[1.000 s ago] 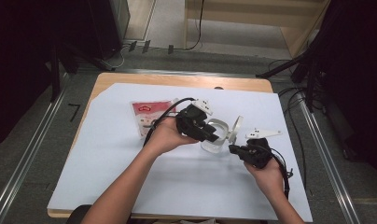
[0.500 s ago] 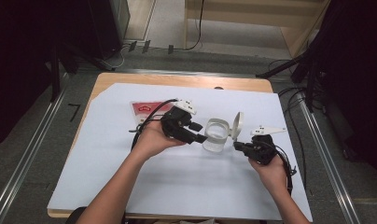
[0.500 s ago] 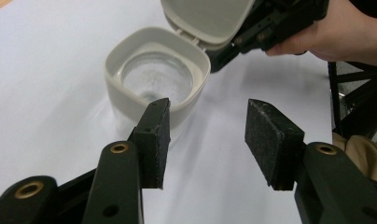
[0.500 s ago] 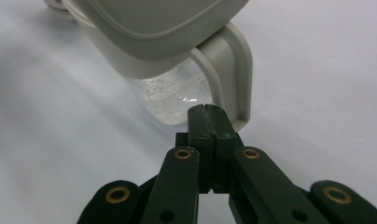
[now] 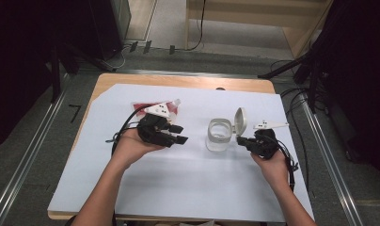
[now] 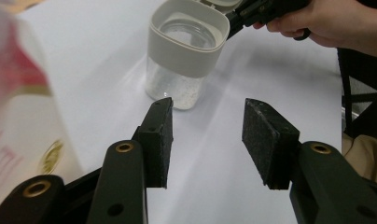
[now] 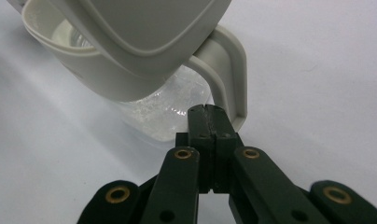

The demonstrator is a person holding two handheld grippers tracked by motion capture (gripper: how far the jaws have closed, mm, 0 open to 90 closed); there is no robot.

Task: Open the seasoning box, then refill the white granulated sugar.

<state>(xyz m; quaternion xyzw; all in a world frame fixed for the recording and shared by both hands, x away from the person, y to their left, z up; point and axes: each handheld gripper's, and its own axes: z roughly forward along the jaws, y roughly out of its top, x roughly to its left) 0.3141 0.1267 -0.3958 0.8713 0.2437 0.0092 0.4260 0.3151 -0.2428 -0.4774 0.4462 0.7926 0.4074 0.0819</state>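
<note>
- white sheet (image 5: pixel 178 183) covers pretty much the whole table, both claws sit over it
- red packet (image 5: pixel 153 104) lies just behind the left claw (image 5: pixel 180 134)
- jar (image 5: pixel 219 135) stands between the two claws, a bit ahead of the left one; its lid (image 5: pixel 240 121) is flipped up on the side by the right claw
- left claw's jaws are spread apart, nothing in them
- right claw (image 7: pixel 208 112) is pressed together, tips right at the lid's hinge tab, touching it
</note>
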